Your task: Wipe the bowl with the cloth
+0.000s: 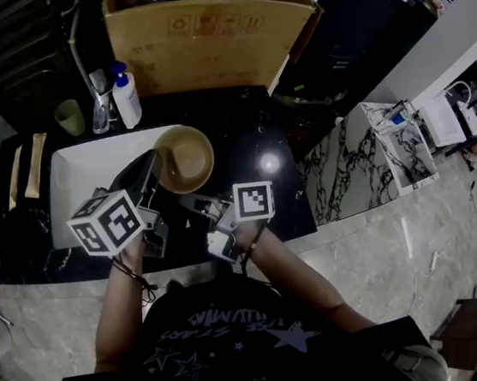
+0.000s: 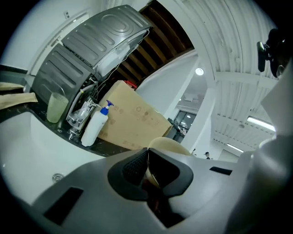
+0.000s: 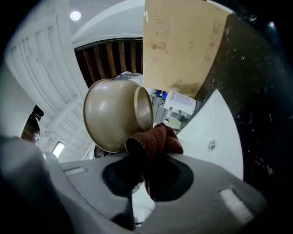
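The left gripper [image 2: 147, 161] has its fingers [image 2: 132, 168] pinched narrow on the rim of the bowl [image 2: 170, 145]. That thin edge is the only hold on it. The right gripper [image 3: 147, 176] has its fingers [image 3: 177, 177] closed on a bunched corner of the reddish-brown cloth [image 3: 156, 138]. The rest of the cloth bulges out ahead, close by the bowl's rim, though I cannot tell if it touches.

The bowl hangs clear of any support, over the right end of the white sink [image 1: 72, 167] set in the dark tabletop [image 1: 254, 144].

The main risk, as I judge it, is leverage. A firm push from the cloth against the far side could twist the rim out of the pinch and drop the bowl into the sink. A smooth, perhaps wet surface would make that easier. The cloth could also drag free of its small grip if it catches on the rim during a stroke.

Further out, a white pump bottle [image 1: 126, 94] with a blue top and a green cup [image 1: 68, 118] stand at the far left. They are well apart from the work.

The cardboard box [image 1: 203, 39] beyond the sink bears printed handling symbols and some lettering, too small to read. The bottle's label cannot be made out. The person's dark shirt carries stars and pale lettering that I cannot read. Each gripper's cube shows only black-and-white square markers.
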The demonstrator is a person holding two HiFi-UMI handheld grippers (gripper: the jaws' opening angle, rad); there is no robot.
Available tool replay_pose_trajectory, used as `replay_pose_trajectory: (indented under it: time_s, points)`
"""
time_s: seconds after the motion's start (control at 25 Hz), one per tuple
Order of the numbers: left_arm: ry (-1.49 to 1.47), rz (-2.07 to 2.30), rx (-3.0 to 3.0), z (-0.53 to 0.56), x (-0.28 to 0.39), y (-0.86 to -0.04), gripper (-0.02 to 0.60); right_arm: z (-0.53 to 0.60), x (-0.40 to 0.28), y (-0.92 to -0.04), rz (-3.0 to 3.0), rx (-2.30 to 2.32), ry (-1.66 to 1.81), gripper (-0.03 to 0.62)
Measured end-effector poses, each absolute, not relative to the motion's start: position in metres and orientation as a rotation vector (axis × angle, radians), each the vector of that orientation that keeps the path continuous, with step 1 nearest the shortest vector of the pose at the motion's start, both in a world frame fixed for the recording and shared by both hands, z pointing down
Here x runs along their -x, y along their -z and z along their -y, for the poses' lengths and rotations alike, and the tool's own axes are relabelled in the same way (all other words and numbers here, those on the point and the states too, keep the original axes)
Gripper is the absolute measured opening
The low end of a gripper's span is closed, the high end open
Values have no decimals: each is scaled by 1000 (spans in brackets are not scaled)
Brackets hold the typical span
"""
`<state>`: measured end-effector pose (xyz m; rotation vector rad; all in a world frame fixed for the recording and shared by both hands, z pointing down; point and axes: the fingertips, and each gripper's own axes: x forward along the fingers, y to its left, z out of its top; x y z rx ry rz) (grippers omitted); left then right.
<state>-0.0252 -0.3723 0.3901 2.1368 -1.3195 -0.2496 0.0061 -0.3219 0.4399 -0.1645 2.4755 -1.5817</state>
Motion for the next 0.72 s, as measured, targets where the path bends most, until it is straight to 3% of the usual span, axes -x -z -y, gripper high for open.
replay_pose_trajectory:
  time_s: [0.72]
  points:
    - [66, 1460, -2098, 368, 70, -435, 17, 341, -60, -430, -2531, 365, 1430, 49]
